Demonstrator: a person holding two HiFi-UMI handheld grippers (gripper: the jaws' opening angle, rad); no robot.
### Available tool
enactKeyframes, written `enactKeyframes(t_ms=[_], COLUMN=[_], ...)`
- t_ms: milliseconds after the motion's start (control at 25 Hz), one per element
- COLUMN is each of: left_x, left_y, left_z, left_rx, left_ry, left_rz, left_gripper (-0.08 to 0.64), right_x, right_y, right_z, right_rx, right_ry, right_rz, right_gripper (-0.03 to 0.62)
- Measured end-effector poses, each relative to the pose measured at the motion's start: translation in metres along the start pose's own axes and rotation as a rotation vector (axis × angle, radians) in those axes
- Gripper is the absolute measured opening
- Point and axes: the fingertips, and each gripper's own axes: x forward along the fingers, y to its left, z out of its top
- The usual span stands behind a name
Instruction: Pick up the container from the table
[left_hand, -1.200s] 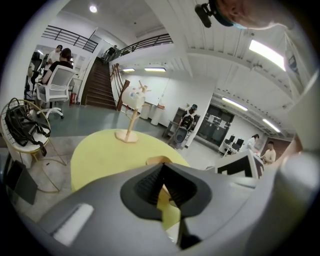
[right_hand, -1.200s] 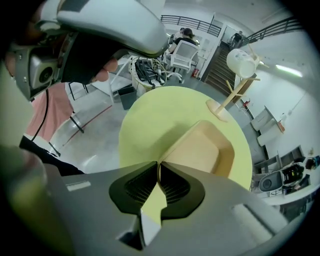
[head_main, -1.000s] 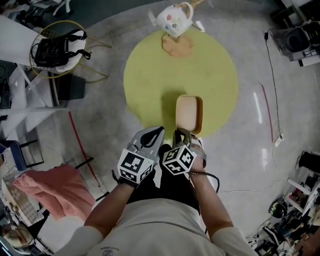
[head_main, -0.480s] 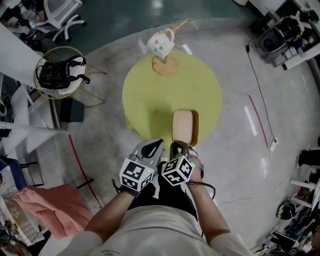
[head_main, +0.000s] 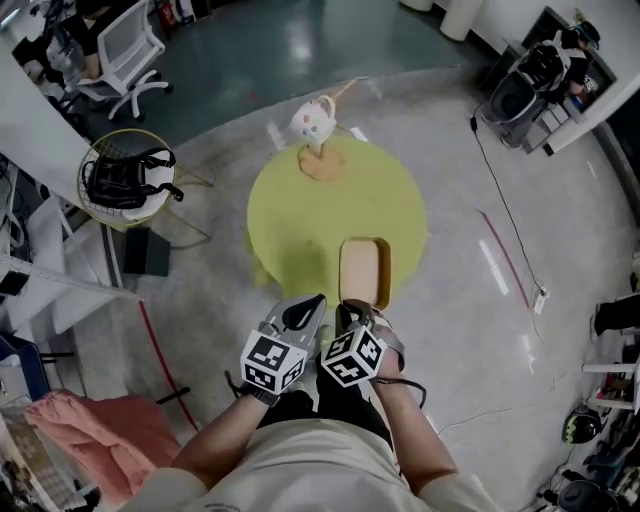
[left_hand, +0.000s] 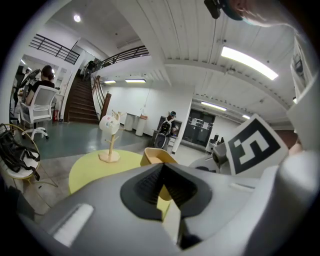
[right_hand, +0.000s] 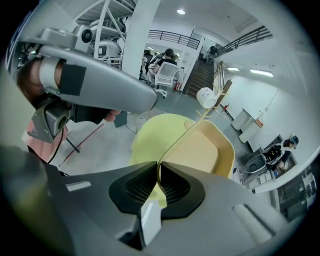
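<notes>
The container (head_main: 363, 270), a tan rectangular tub with rounded corners, hangs over the near edge of the round yellow table (head_main: 300, 215). My right gripper (head_main: 352, 308) is shut on its near rim. In the right gripper view the thin rim of the container (right_hand: 202, 150) runs straight between the pads of the right gripper (right_hand: 158, 172). My left gripper (head_main: 311, 303) sits just left of it, shut, with nothing held. In the left gripper view the left gripper (left_hand: 162, 172) points past the container (left_hand: 154, 156) toward the table (left_hand: 90, 165).
A wooden mug stand with a white spotted mug (head_main: 314, 122) stands at the table's far edge. A wire basket with a black bag (head_main: 125, 180) and a white office chair (head_main: 125, 55) are at the left. Pink cloth (head_main: 90, 430) lies near left; a cart (head_main: 540, 75) is far right.
The table and floor have shrunk and slid away in the head view, while the container stays the same size in my right gripper. Both grippers keep their places side by side.
</notes>
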Motion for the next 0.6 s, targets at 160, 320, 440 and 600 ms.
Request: enactKeyframes(t_ms=[160, 320, 440, 600], left_x=[-0.015, -0.03, -0.041, -0.051], left_y=[-0.007, -0.012, -0.017, -0.023], left_z=[0.008, 0.022, 0.033, 0.047], left_rx=[0.014, 0.028, 0.041, 0.056], left_ry=[-0.011, -0.032, -0.051, -0.077], left_rz=[0.0, 0.0, -0.003, -0.011], left_gripper=[0.006, 0.006, 0.006, 0.006], right_x=[-0.02, -0.039, -0.053, -0.069], right_y=[0.004, 0.008, 0.011, 0.011], right_z=[0.01, 0.021, 0.03, 0.04], right_rx=[0.007, 0.012, 0.014, 0.012], right_ry=[-0.025, -0.05, -0.069, -0.09], right_rz=[-0.014, -0.035, -0.05, -0.071], right_gripper=[0.035, 0.035, 0.035, 0.035])
